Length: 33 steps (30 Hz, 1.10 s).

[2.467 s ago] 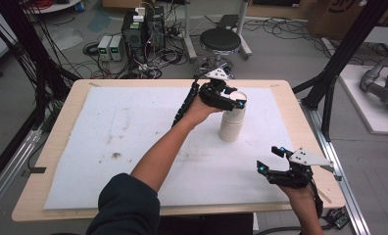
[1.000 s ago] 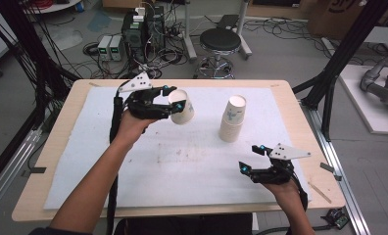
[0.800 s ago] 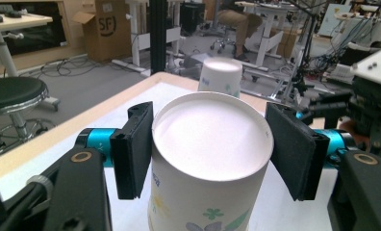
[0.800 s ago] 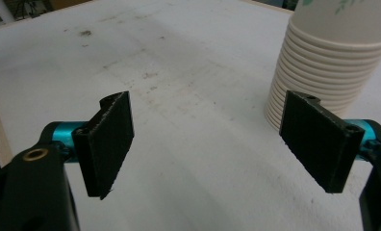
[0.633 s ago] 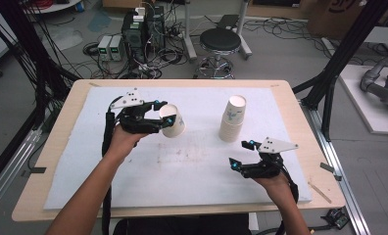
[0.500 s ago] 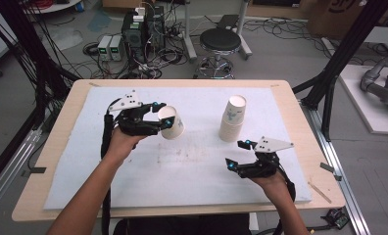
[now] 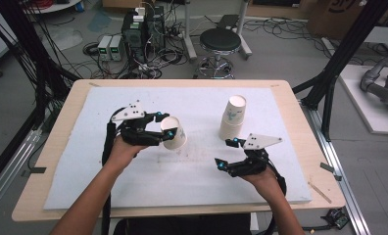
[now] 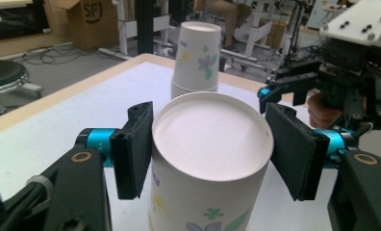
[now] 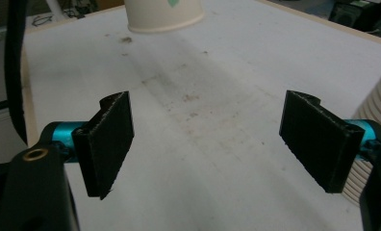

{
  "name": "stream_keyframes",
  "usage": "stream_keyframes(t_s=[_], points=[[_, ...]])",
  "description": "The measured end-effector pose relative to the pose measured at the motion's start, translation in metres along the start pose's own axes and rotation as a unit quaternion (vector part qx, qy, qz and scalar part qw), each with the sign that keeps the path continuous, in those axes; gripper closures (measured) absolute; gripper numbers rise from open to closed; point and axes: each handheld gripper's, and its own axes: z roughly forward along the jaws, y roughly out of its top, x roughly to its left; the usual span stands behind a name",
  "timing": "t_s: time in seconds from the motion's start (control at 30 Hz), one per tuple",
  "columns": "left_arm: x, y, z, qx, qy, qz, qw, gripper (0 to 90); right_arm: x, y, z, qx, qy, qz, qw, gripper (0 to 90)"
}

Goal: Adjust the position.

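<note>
Left gripper (image 7: 165, 126) clamps a single paper cup (image 7: 174, 133), jaws pressed on either side of the cup wall near the bottom, which faces the gripper's camera. In the high view the cup is tilted, open mouth toward the table's far side, over the left-centre of the white foam mat (image 7: 84, 161); contact with the mat cannot be told. The cup's side carries a floral print.

Stack of paper cups (image 7: 232, 117) stands upside down on the mat, right of centre, well apart from the held cup. The left gripper view shows the same stack (image 8: 196, 57) beyond the held cup (image 8: 208, 159).

Right gripper (image 7: 226, 152) hovers near the front of the stack, jaws spread wide with nothing between them. In the right gripper view the stack (image 9: 378, 125) lies just behind the right-hand jaw.
</note>
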Motion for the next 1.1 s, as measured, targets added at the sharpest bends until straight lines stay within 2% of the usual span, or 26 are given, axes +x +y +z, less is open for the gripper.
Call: stream_keyframes(t_s=[0.13, 0.4, 0.7, 1.1], points=[[-0.008, -0.006, 0.004, 0.005, -0.014, 0.006, 0.9999, 36.5, 0.004, 0.004, 0.006, -0.012, 0.027, -0.004, 0.9996, 19.8], [-0.023, -0.013, 0.011, 0.011, -0.037, 0.009, 0.9992, 36.6, 0.012, 0.011, 0.022, -0.019, 0.060, -0.021, 0.9978, 19.8], [-0.033, -0.016, 0.021, 0.021, -0.065, 0.013, 0.9976, 36.6, 0.017, 0.010, 0.031, -0.018, 0.075, -0.022, 0.9968, 19.8], [-0.042, -0.015, 0.035, 0.015, -0.101, 0.014, 0.9946, 36.8, 0.022, 0.010, 0.041, -0.012, 0.097, -0.031, 0.9948, 19.8]])
